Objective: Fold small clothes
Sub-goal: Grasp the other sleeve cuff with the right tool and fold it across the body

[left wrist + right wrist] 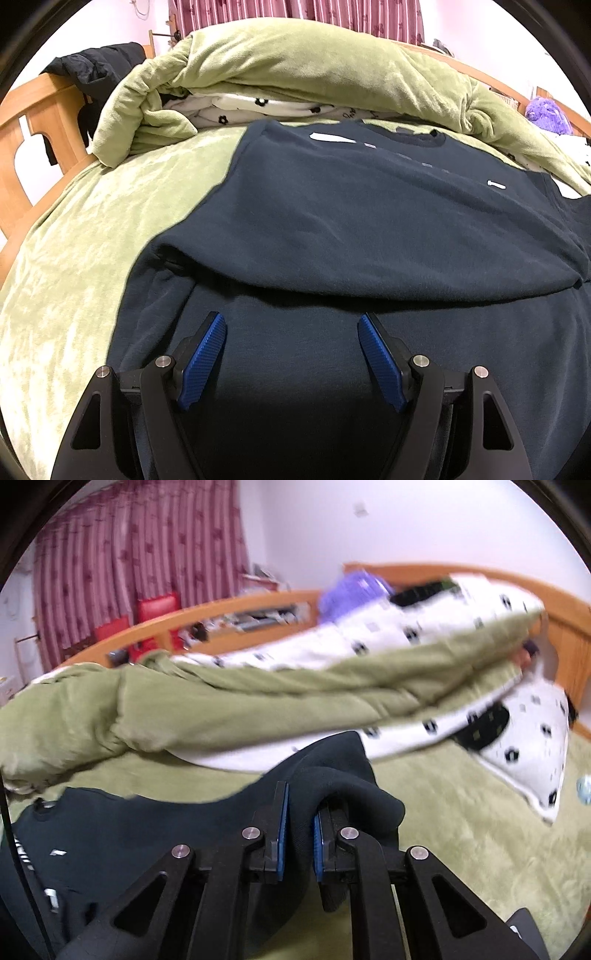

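Observation:
A dark navy t-shirt (369,221) with white print lies spread on a green bed cover (92,258), its near part folded over itself. My left gripper (291,325) hovers over the shirt's lower part, jaws wide apart, blue pads (203,365) bare with nothing between them. In the right wrist view the same t-shirt (129,830) lies at lower left, and its right edge is bunched and lifted off the bed. My right gripper (301,805) is shut on that bunched fabric, which bulges over and between the pads.
A rolled green quilt (295,62) with white flowered lining lies behind the shirt. A white patterned pillow (524,746) sits at right. A wooden bed frame (33,110) rings the bed, with a black garment (99,66) draped on it. Striped curtains (129,565) hang behind.

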